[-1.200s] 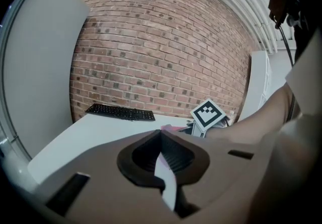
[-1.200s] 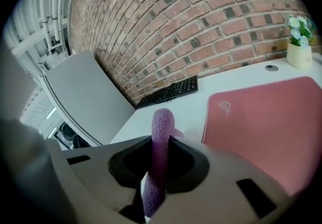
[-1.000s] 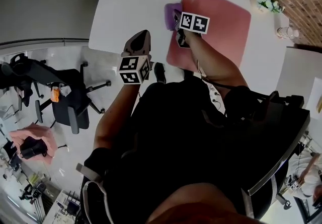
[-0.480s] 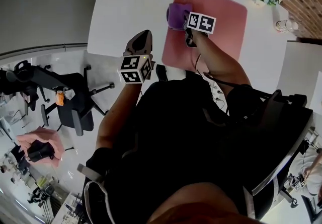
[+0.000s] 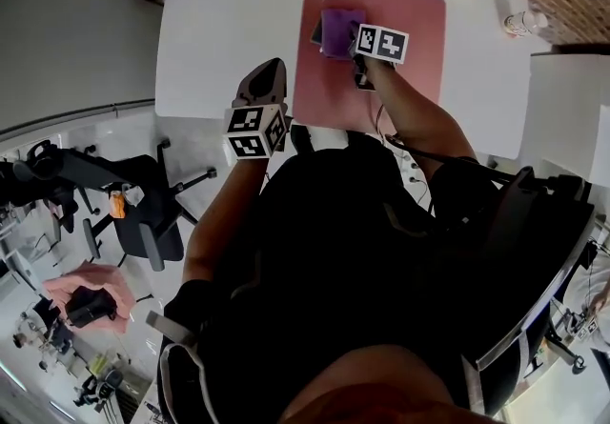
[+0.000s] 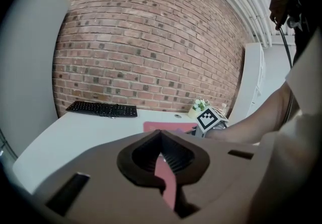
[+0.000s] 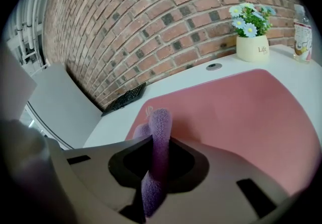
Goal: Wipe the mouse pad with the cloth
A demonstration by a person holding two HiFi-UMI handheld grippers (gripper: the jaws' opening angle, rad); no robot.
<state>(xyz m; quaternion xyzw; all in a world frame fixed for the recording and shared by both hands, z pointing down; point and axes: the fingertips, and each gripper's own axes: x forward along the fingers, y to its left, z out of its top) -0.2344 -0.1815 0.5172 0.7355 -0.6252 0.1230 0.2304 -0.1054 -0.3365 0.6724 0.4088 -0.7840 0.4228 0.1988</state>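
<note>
- We see the mouse pad [image 5: 410,31], a pink rectangle with rounded corners. It lies flat on the white desk [image 5: 219,41].
- The cloth [image 5: 338,31] is purple and fluffy. It rests on the left half of the pad, nearer to the far edge.
- A thick fold of the cloth stands pinched between the jaws of the right gripper [image 5: 351,36].

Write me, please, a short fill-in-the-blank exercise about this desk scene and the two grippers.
The right gripper has its jaws shut on a ____ cloth.
The mouse pad under it is ____.
The jaws of the left gripper hold ____.
The white pot holds ____.
Missing words: purple; pink; nothing; flowers.
</note>
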